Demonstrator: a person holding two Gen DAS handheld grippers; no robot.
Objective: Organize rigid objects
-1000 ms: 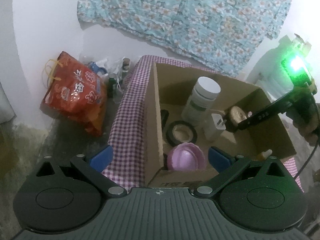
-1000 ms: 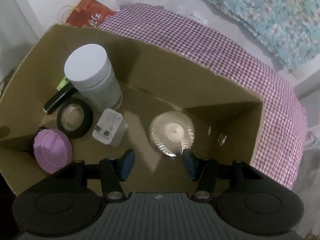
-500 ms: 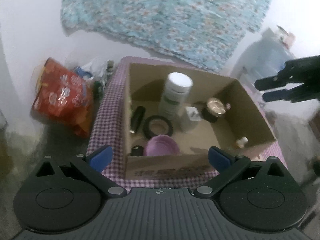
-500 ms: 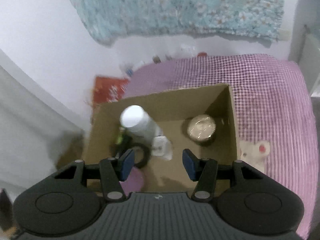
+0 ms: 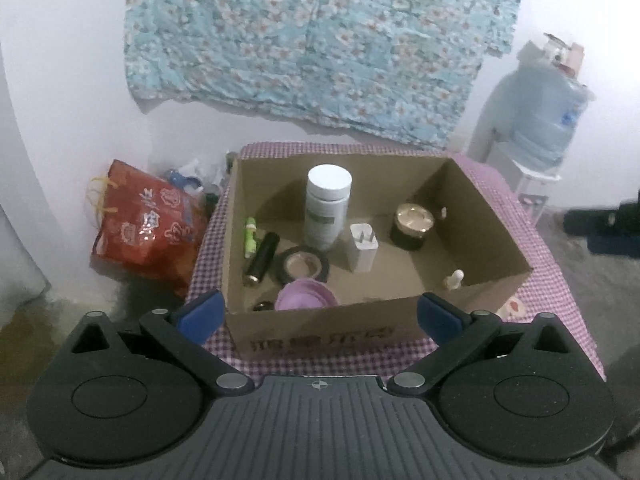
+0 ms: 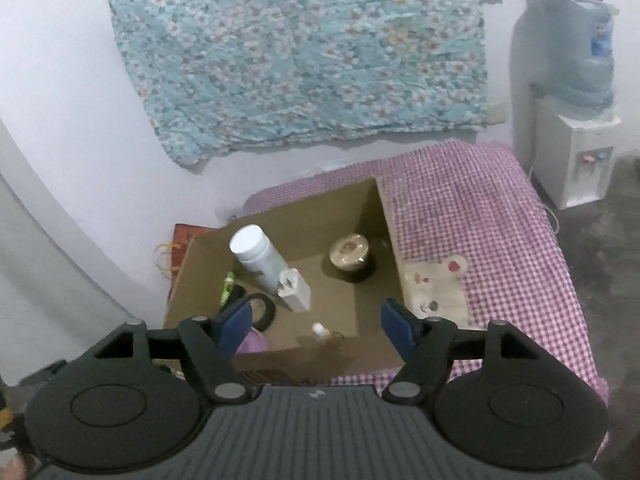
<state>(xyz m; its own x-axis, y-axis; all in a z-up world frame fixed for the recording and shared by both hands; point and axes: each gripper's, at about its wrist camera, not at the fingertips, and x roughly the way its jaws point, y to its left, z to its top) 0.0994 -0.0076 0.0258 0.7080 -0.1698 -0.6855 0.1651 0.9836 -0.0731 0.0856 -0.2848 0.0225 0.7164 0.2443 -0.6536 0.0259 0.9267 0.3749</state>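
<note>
An open cardboard box stands on a purple checked cloth. Inside are a white bottle, a white charger, a gold-lidded jar, a black tape roll, a purple lid, a black cylinder and a small dropper bottle. My left gripper hangs open before the box's front wall, holding nothing. My right gripper hovers above the box and back from it, jaws opening, nothing between them. The jar sits free on the box floor.
A red bag and some clutter lie on the floor left of the table. A floral cloth hangs on the wall behind. A water dispenser stands at the right. The checked cloth right of the box carries a cartoon patch.
Both grippers drew back and up from the box. The right one came out of the box, leaving the gold-lidded jar inside, and its jaws widened.
</note>
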